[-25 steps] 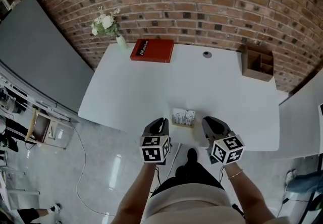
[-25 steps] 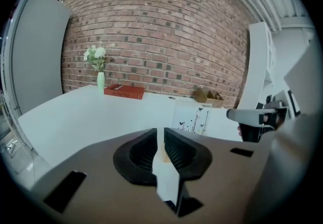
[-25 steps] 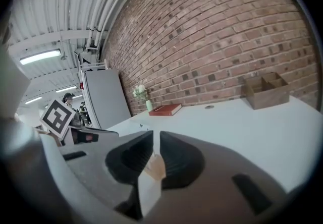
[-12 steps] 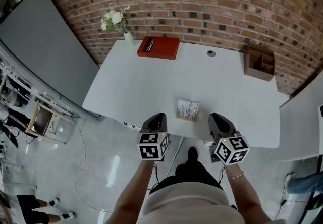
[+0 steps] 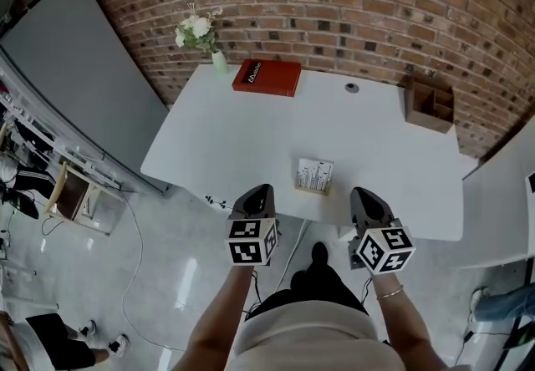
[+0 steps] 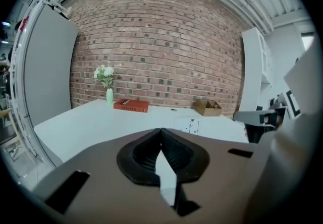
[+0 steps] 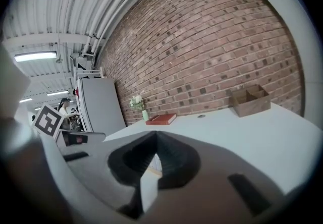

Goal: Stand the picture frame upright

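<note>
The small picture frame (image 5: 314, 176) stands upright near the front edge of the white table (image 5: 251, 135); its face shows thin plant drawings. In the left gripper view the picture frame (image 6: 187, 125) shows just past the jaws. My left gripper (image 5: 260, 192) hangs off the table's front edge, left of the frame and apart from it. The right gripper (image 5: 364, 195) is at the frame's right, also apart. On both the left gripper (image 6: 161, 130) and the right gripper (image 7: 155, 135) the jaws are shut with nothing between them.
At the table's back stand a red book (image 5: 267, 77), a vase of white flowers (image 5: 201, 33) and a wooden box (image 5: 430, 104). A round cable hole (image 5: 352, 88) lies between them. A brick wall runs behind, and a grey panel (image 5: 75, 85) stands at the left.
Both grippers have drawn back a little from the frame toward the person. The frame stays upright where it was.
</note>
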A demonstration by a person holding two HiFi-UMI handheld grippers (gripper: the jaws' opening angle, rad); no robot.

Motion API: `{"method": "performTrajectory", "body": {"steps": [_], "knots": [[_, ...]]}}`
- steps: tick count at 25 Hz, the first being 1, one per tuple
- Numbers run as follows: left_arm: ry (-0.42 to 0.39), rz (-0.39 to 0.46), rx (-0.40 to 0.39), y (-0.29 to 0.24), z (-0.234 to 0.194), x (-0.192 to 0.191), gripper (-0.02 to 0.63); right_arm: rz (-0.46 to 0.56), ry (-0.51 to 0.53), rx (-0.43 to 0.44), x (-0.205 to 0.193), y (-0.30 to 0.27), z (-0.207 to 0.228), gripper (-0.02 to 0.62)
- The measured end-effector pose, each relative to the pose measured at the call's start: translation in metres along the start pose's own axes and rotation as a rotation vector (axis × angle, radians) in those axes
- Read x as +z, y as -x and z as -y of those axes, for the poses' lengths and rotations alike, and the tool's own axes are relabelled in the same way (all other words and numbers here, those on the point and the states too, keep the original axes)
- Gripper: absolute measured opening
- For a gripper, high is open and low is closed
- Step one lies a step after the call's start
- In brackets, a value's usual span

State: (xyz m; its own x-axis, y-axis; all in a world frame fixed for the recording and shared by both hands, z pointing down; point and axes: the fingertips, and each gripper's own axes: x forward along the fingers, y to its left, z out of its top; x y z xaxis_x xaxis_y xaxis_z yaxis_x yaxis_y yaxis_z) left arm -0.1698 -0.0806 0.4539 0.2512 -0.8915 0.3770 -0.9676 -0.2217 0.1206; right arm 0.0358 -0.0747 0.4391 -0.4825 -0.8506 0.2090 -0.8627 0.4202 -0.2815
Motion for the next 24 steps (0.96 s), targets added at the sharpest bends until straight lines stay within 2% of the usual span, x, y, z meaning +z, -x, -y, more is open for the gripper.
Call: {"method": "performTrajectory", "body": {"steps": [24], "knots": [[0.009,0.019,0.01,0.0109,-0.0034,0.0021,-0.006,-0.019,0.011,-0.041,-0.0055,0.0067,-0.0014,0.003]]}}
